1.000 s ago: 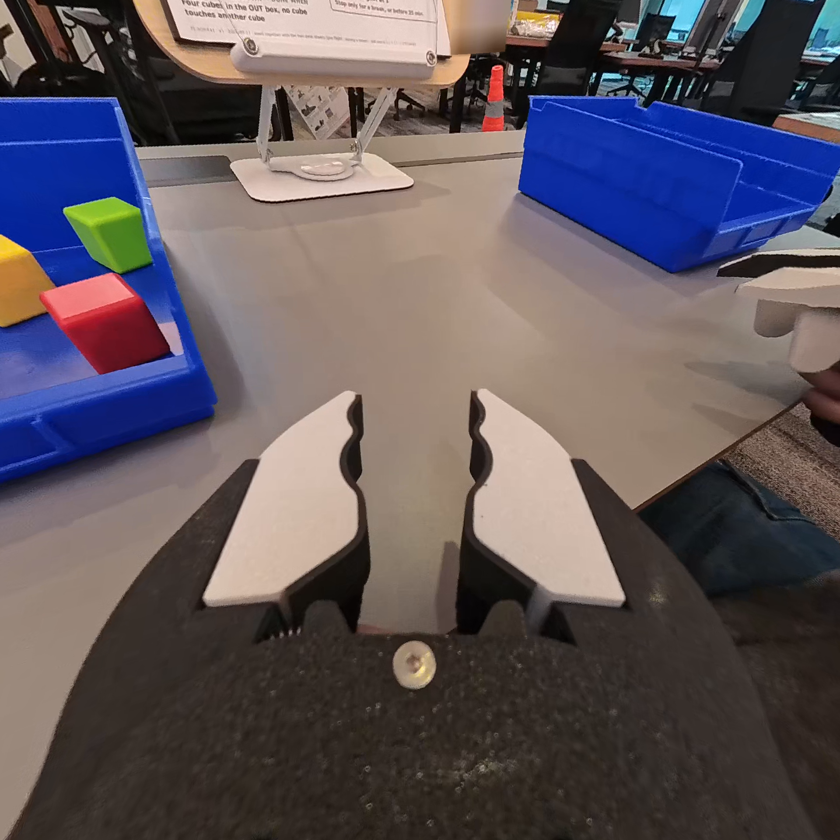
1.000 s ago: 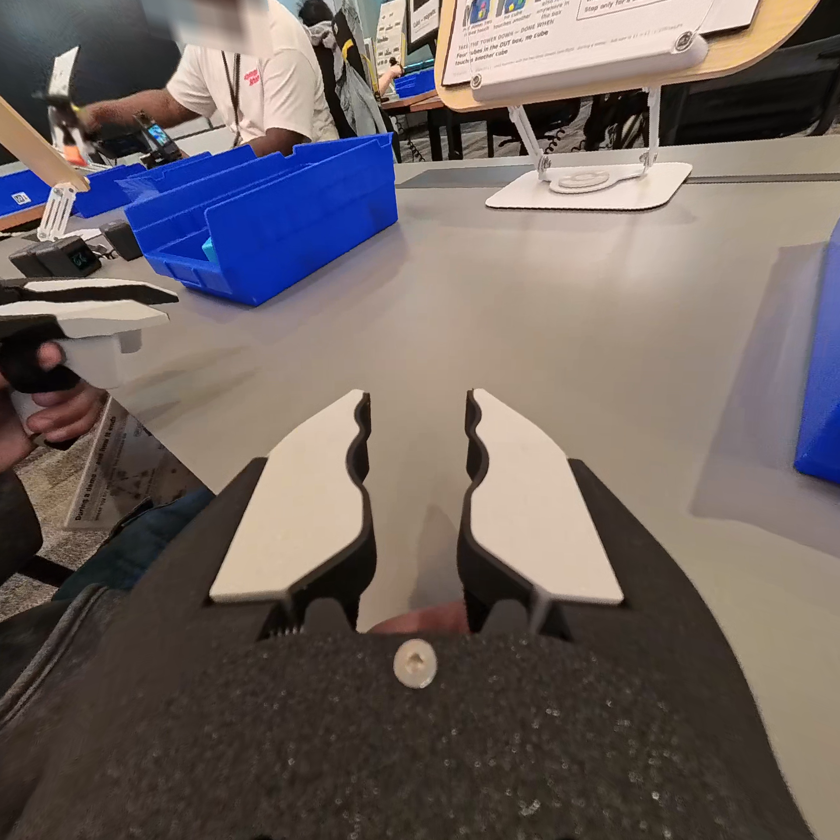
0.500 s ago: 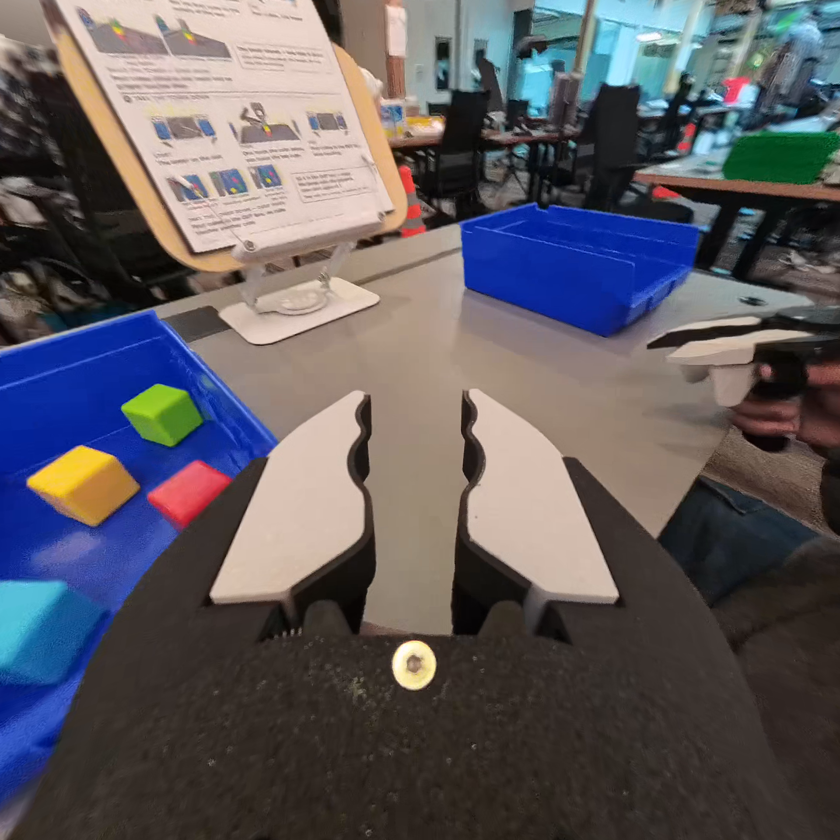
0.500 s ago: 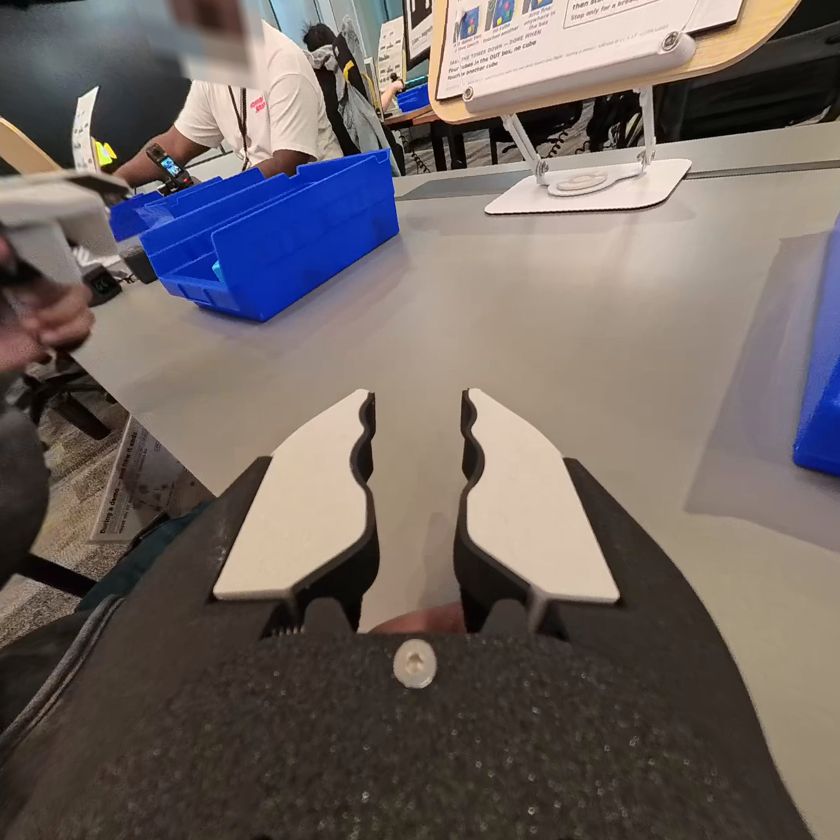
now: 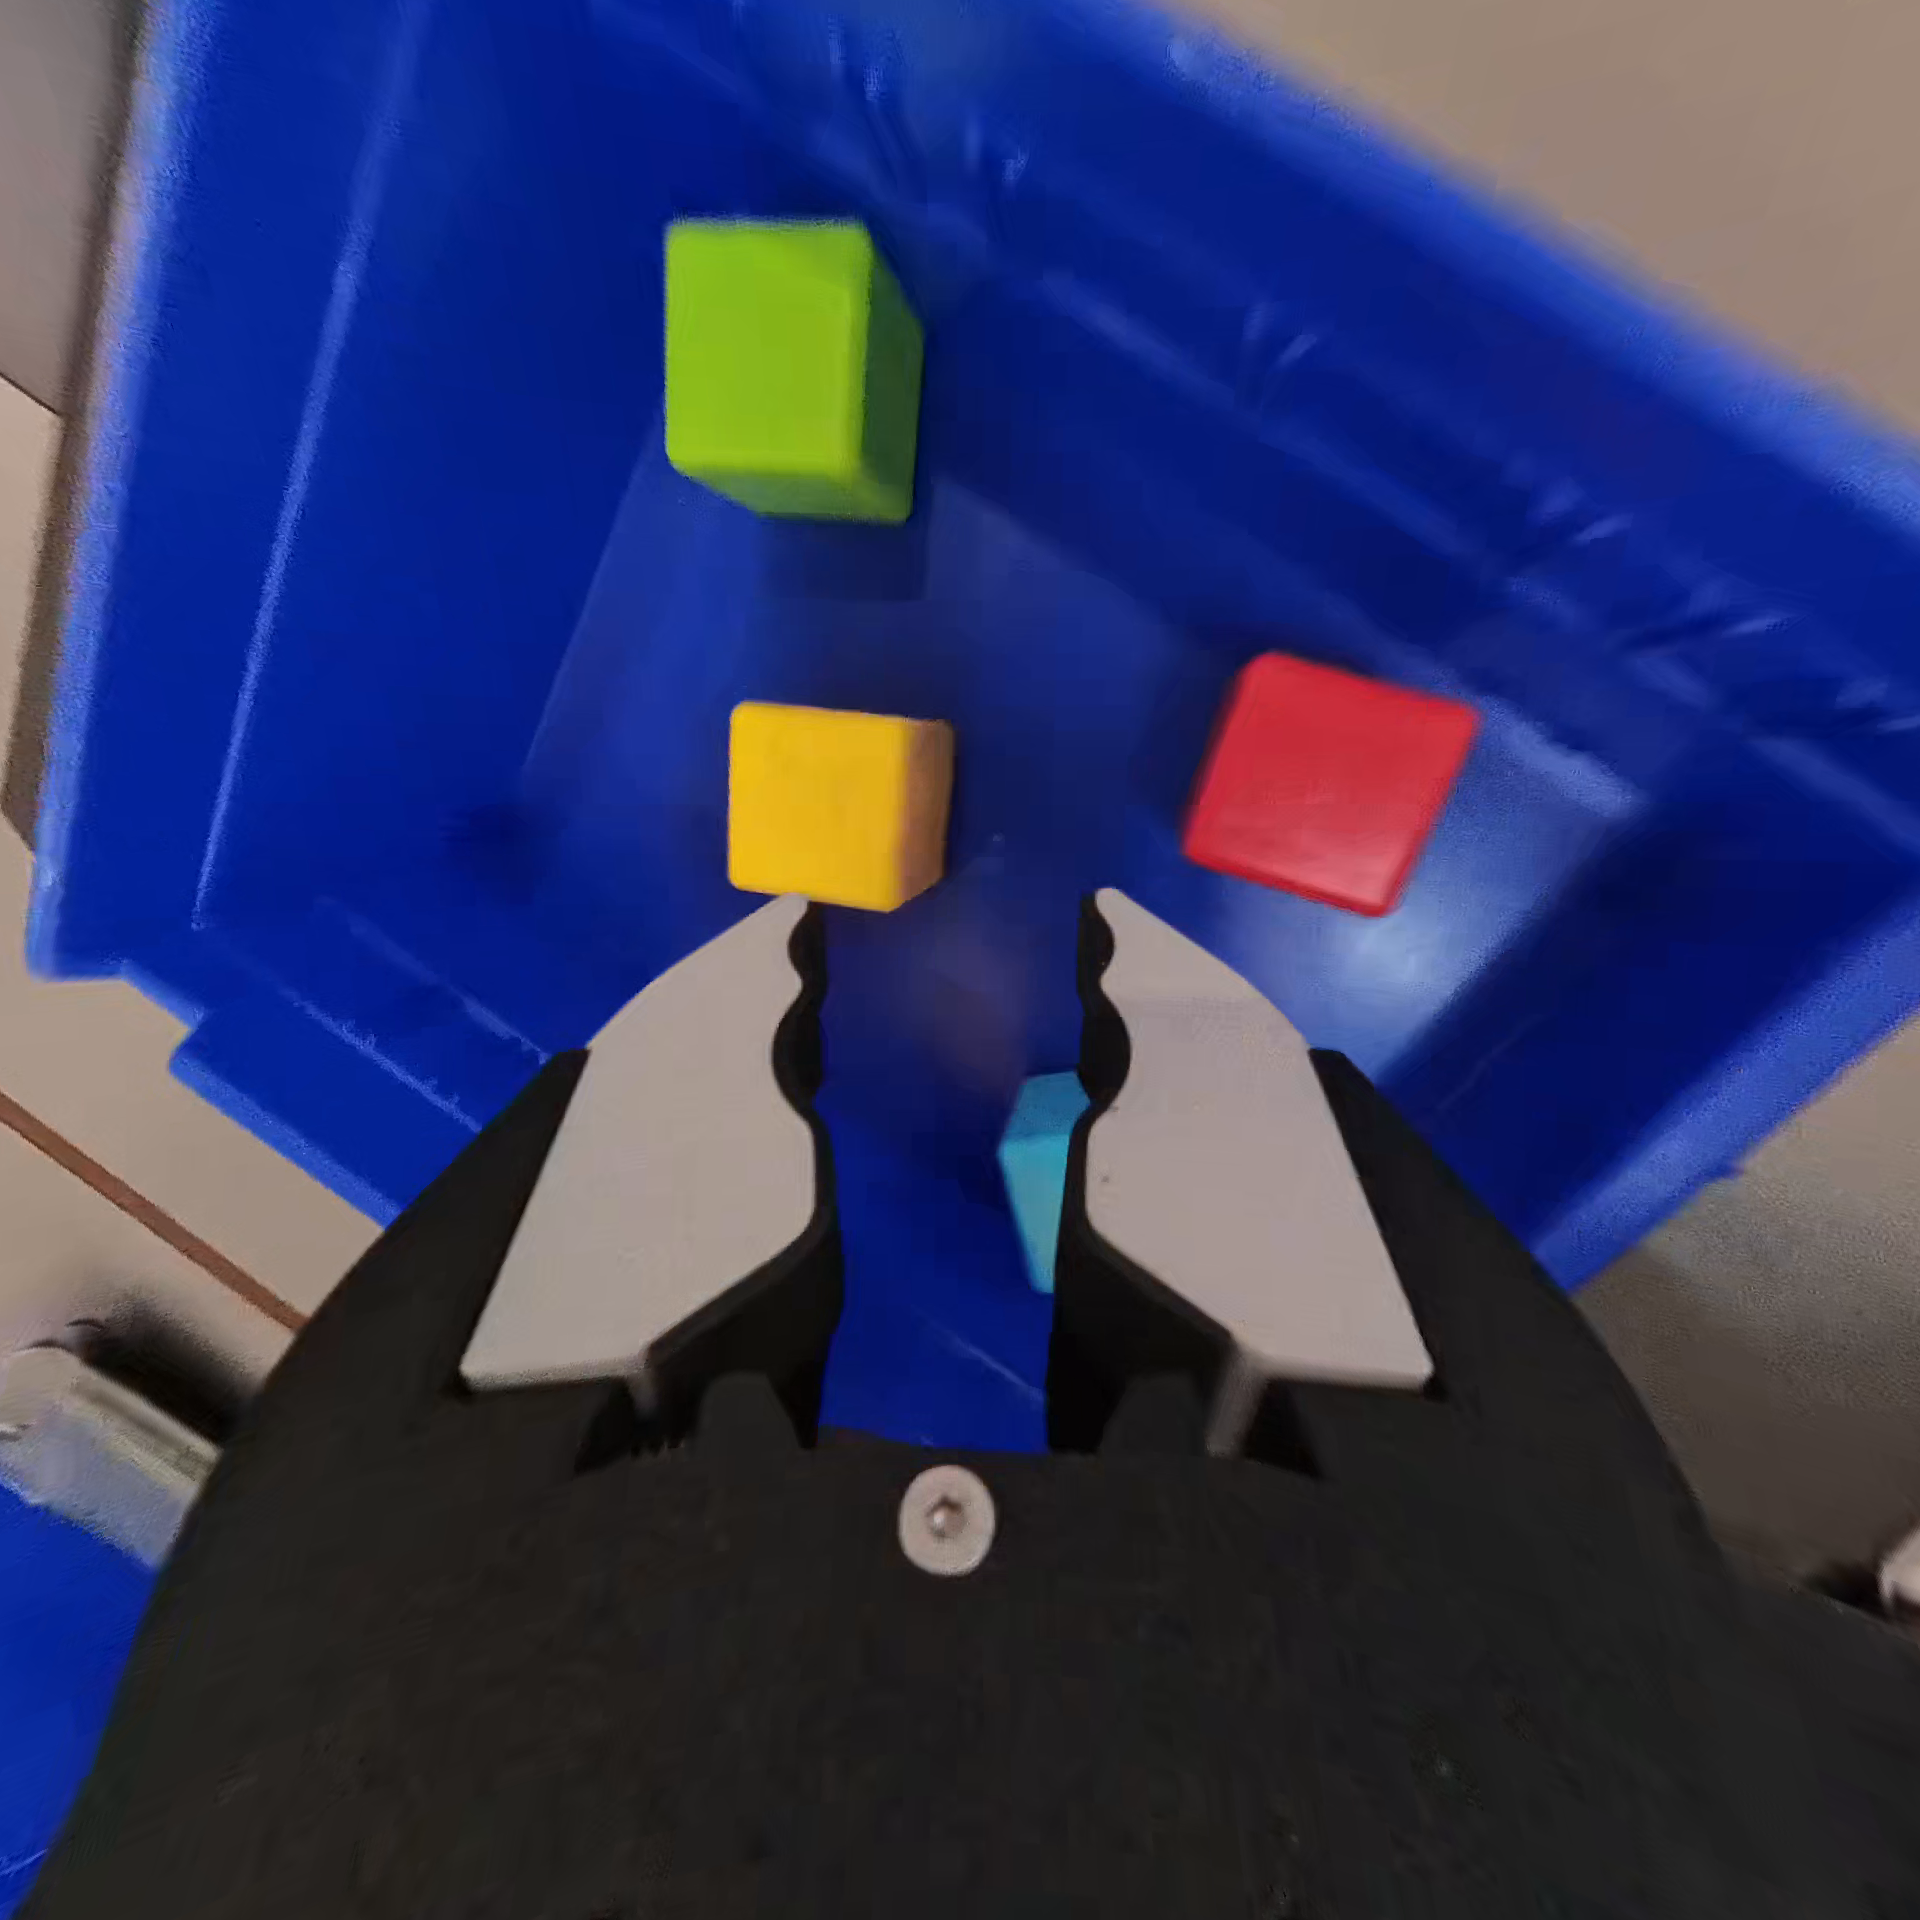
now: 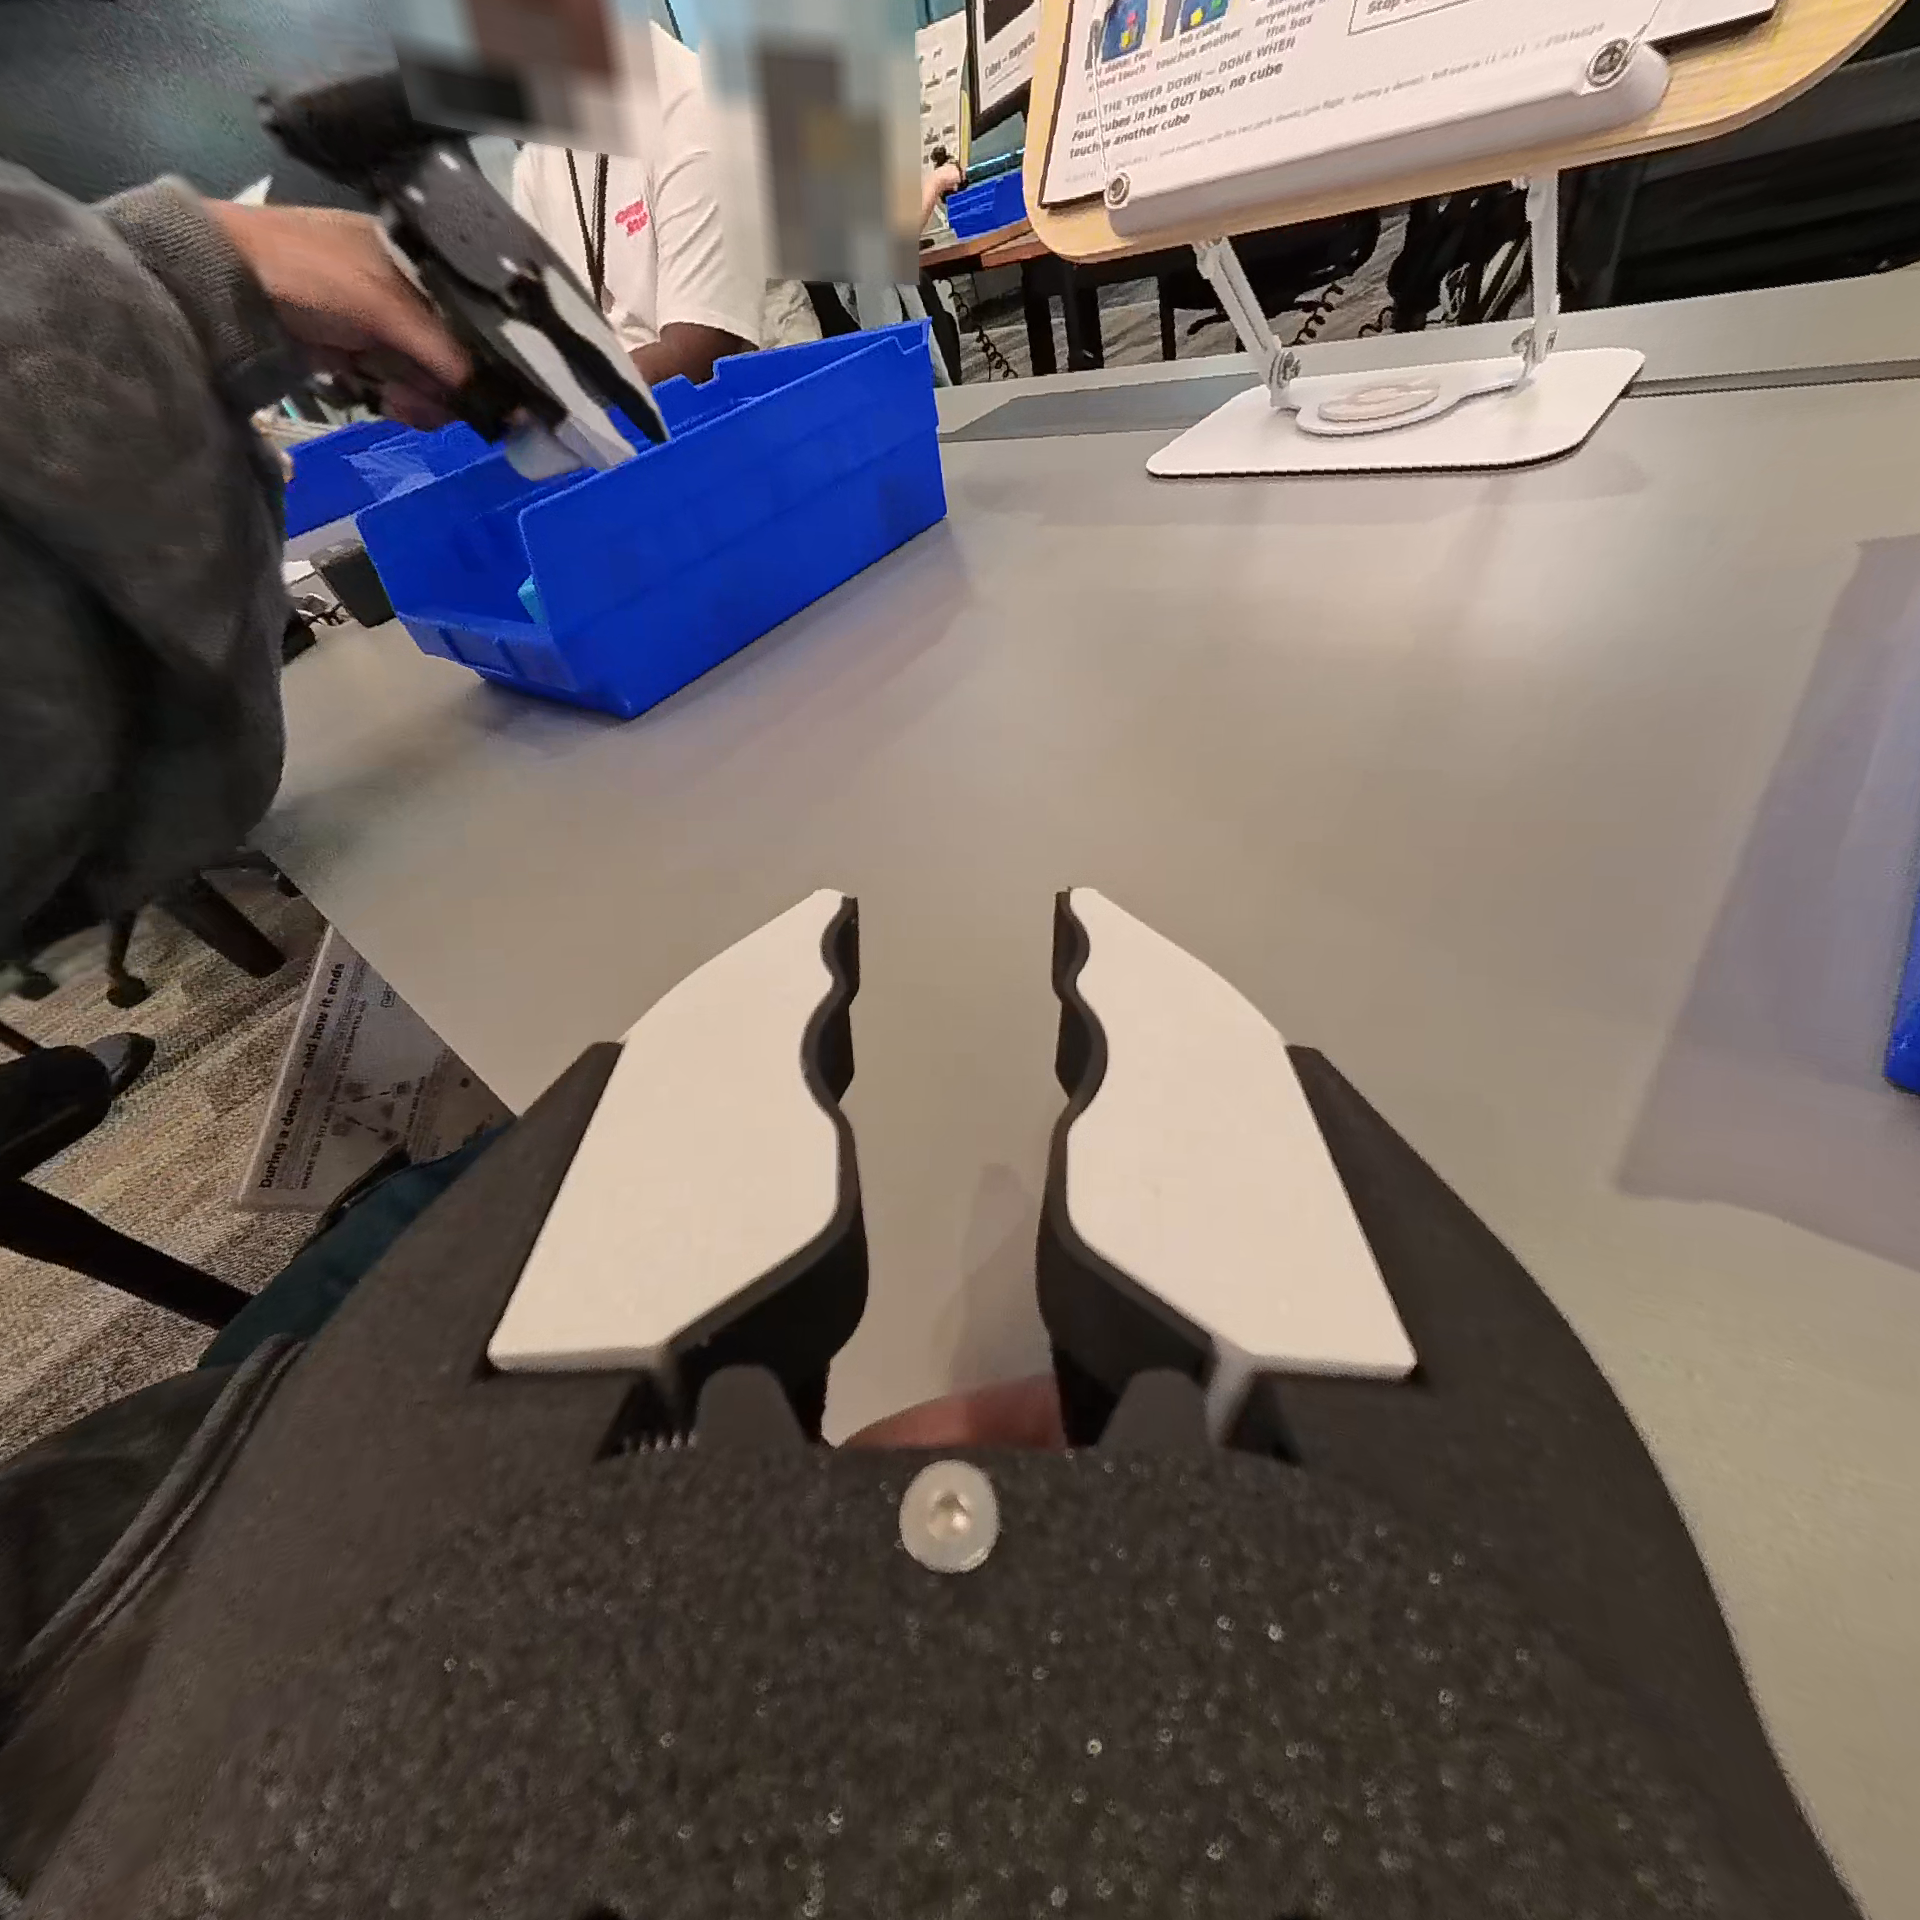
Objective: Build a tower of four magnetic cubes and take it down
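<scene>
While the left wrist view is smeared by motion blur, its main shapes read clearly enough.

Left gripper (image 5: 943, 914): jaws apart and empty, pointing down into a blue plastic bin (image 5: 1558, 499); in the right wrist view it shows farther off (image 6: 613, 436), tilted over the same bin (image 6: 727, 530).
Yellow cube (image 5: 836, 802): on the bin floor, just beyond the left fingertip; whether they touch cannot be told.
Green cube (image 5: 784, 366): farther in, apart from the others.
Red cube (image 5: 1325, 781): to the right, near the bin wall.
Light blue cube (image 5: 1034, 1174): mostly hidden behind the right finger; only a sliver shows between the fingers.
Right gripper (image 6: 956, 904): jaws apart, holding nothing, above the bare grey table (image 6: 1299, 727).
Second blue bin (image 6: 1907, 1039): cut off at the right edge.
White stand with a wooden board (image 6: 1382, 405): at the table's far side, its top cropped.
Person in a white shirt (image 6: 665, 249): behind the bin, partly covered.
</scene>
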Demonstrator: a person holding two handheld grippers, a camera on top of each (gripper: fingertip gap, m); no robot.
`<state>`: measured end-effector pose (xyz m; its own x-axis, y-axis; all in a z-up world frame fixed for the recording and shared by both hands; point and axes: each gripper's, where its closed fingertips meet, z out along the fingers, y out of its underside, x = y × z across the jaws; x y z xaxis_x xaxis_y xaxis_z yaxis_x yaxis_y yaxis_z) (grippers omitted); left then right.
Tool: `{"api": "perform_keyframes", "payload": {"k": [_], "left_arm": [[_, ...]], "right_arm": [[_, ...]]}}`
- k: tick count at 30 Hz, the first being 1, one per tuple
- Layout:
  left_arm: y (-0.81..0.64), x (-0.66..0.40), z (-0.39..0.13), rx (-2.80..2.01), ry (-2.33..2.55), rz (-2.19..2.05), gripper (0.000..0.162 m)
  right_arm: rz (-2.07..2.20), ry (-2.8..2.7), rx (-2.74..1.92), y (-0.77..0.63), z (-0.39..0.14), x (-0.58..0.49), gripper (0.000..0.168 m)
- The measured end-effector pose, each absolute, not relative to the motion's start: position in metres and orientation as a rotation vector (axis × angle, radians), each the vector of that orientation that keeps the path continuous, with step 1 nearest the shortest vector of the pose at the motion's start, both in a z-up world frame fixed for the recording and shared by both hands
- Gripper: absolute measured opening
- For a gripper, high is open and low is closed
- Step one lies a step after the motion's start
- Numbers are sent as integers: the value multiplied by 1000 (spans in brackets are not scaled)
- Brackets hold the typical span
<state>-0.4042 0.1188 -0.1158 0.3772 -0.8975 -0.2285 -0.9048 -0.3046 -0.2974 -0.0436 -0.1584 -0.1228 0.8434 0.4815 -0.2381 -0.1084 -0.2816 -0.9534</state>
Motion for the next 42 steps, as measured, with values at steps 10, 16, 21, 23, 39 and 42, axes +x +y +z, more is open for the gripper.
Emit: {"api": "perform_keyframes", "payload": {"k": [10,16,21,23,39,42], "left_arm": [[160,-410,-171,-2419,1726,64,53],[154,-413,-175,-2445,1787,75,50],[150,-385,-107,-2325,1718,-21,50],[141,-357,-62,-2207,1718,-65,50],[45,-125,-116,-1837,2304,69,50],[47,-111,-142,-1868,2321,26,50]], "right_arm": [[570,-307,-1791,-160,-128,-44,35],[579,-308,-1796,-160,-129,-45,34],[587,-309,-1797,-160,-129,-46,33],[593,-308,-1796,-160,-128,-46,32],[548,-242,-1756,-156,-119,-35,32],[529,-252,-1754,-157,-119,-34,32]]}}
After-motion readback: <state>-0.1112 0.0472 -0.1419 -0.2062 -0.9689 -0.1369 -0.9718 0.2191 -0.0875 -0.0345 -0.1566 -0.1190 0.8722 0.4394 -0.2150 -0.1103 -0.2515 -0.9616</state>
